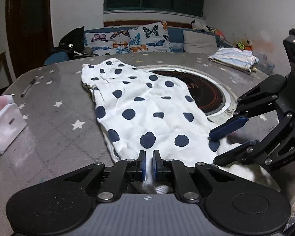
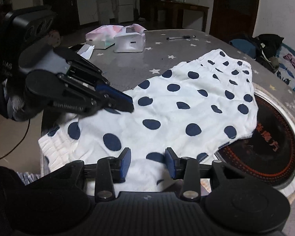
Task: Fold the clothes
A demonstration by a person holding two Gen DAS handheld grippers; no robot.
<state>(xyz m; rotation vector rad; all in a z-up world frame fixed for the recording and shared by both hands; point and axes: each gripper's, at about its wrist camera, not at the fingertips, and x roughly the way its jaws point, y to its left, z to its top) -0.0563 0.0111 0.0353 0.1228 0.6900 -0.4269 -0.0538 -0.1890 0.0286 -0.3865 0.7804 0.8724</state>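
A white garment with dark blue dots (image 1: 147, 106) lies spread on the grey star-print table (image 1: 55, 102); it also shows in the right wrist view (image 2: 186, 110). My left gripper (image 1: 149, 164) is shut on the garment's near edge, with white cloth between its pads; it shows in the right wrist view (image 2: 127, 103) at the left. My right gripper (image 2: 148, 162) is open, its pads either side of the near hem; it shows in the left wrist view (image 1: 226, 141) at the right, jaws apart over the cloth.
A round black cooktop with a metal rim (image 1: 212, 94) is set in the table, partly under the garment. A folded striped cloth (image 1: 234, 59) lies far right. White boxes (image 2: 127, 41) and a pen (image 2: 181, 37) lie on the table. A butterfly-print sofa (image 1: 131, 41) stands behind.
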